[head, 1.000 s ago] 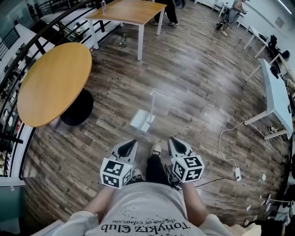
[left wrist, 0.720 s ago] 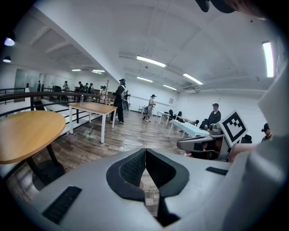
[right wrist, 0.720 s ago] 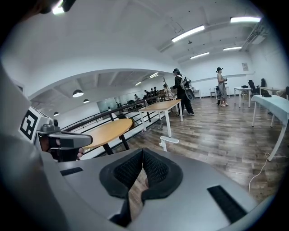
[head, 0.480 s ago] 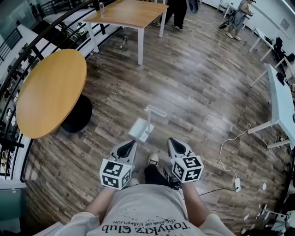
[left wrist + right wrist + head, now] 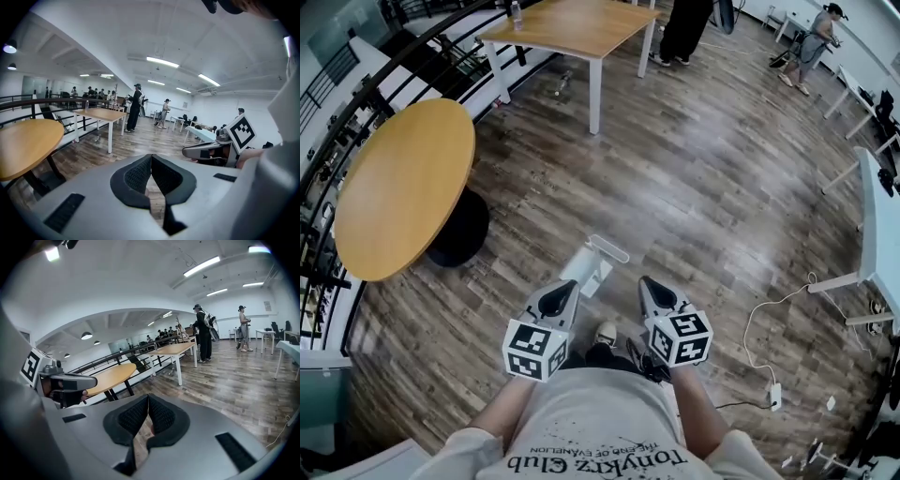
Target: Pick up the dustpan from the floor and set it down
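The left hand-held gripper [image 5: 562, 292] is hovering with its jaws pressed together on nothing, and the dustpan [image 5: 587, 266] is sitting on the floor [image 5: 712, 187] just ahead of its tip, handle rising upright. The right hand-held gripper [image 5: 654, 289] is likewise hanging fully closed and empty, with the dustpan ahead and to its left. By my judgement the approach is under way, and the next move is calling for opened jaws lowered onto the handle.
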`<action>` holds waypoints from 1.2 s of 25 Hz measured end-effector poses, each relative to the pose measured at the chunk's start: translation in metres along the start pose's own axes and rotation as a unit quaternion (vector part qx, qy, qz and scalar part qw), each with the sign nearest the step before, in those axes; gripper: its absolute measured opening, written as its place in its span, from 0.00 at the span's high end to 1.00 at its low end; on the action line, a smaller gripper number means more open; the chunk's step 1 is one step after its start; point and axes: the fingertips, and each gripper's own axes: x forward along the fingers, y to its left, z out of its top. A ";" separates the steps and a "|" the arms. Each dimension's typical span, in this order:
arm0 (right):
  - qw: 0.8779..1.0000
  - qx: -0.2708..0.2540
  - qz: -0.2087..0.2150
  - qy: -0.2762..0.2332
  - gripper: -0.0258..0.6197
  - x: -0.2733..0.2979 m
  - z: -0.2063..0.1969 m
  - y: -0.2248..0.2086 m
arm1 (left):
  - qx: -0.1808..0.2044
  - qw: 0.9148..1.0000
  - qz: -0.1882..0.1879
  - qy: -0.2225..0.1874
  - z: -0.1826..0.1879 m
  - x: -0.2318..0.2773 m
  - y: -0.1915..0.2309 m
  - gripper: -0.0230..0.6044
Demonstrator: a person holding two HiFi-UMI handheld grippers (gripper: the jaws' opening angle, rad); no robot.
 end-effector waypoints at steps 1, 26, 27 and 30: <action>1.000 0.000 0.003 0.002 0.92 0.003 0.001 -0.002 | -0.001 1.000 0.002 0.002 0.000 0.002 0.000 0.93; 0.999 -0.008 -0.015 0.032 0.92 0.058 0.017 0.000 | 0.008 0.999 -0.036 0.026 0.026 0.041 0.047 0.93; 0.999 -0.012 -0.015 0.034 0.92 0.062 0.016 0.000 | 0.007 0.999 -0.037 0.029 0.024 0.042 0.049 0.93; 0.999 -0.024 -0.017 0.040 0.92 0.075 0.015 -0.002 | 0.005 0.999 -0.037 0.038 0.017 0.050 0.060 0.93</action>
